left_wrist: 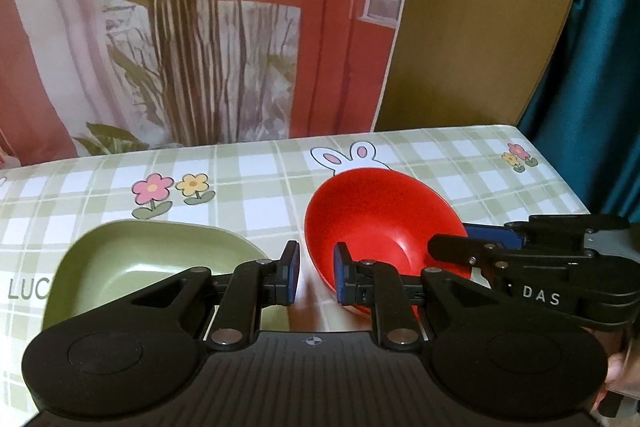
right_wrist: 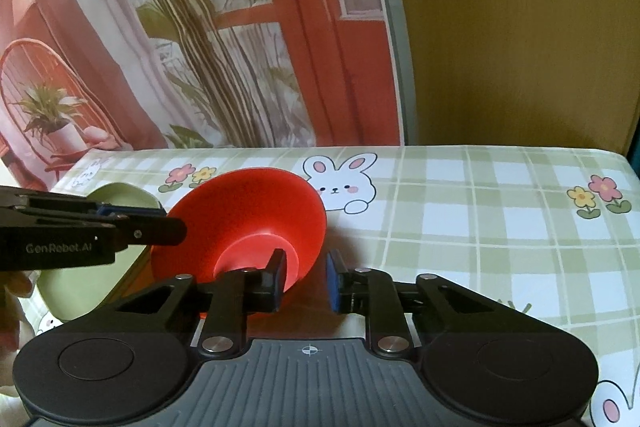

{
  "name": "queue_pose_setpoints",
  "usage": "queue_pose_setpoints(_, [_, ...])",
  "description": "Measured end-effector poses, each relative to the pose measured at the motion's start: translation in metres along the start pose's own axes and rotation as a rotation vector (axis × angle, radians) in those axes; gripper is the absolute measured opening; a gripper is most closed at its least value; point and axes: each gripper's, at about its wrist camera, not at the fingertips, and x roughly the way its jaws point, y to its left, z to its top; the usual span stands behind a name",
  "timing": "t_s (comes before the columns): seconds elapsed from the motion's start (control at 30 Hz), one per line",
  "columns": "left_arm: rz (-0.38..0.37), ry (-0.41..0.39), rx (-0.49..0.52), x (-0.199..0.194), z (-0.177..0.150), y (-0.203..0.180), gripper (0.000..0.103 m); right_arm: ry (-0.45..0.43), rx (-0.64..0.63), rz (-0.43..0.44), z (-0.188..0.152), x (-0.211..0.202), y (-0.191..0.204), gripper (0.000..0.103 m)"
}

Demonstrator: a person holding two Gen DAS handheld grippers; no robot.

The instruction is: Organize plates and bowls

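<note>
Left wrist view, left tongs [left_wrist: 316, 273] slightly apart beside tilted red bowl [left_wrist: 376, 215], right tongs [right_wrist: 306, 277] likewise parted, holding nothing.

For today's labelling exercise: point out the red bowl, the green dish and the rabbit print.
red bowl [left_wrist: 372, 223]: left wrist view, inner wall.
green dish [left_wrist: 132, 259]: left wrist view, inside surface.
rabbit print [right_wrist: 340, 183]: right wrist view, face.

Soft, even indoor light with faint shadows; both fisheye views bend straight edges outward, and the backdrop looks slightly blurred.
</note>
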Motion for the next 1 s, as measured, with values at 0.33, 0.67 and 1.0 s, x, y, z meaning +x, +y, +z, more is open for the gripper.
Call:
queue_pose_setpoints(0.33, [-0.004,0.019,-0.044,-0.001,-0.007,-0.004,0.019,-0.021,0.024,-0.001,0.007,-0.012,0.005,0.015])
queue_pose_setpoints(0.67, [-0.007,-0.023,-0.021,-0.031,-0.011,-0.020,0.019,-0.051,0.040,-0.026,0.008,-0.042,0.015,0.015])
queue_pose_setpoints(1.0, [-0.005,-0.045,0.000,-0.062,-0.025,-0.033,0.019,-0.089,0.049,-0.048,-0.001,-0.079,0.031,0.015])
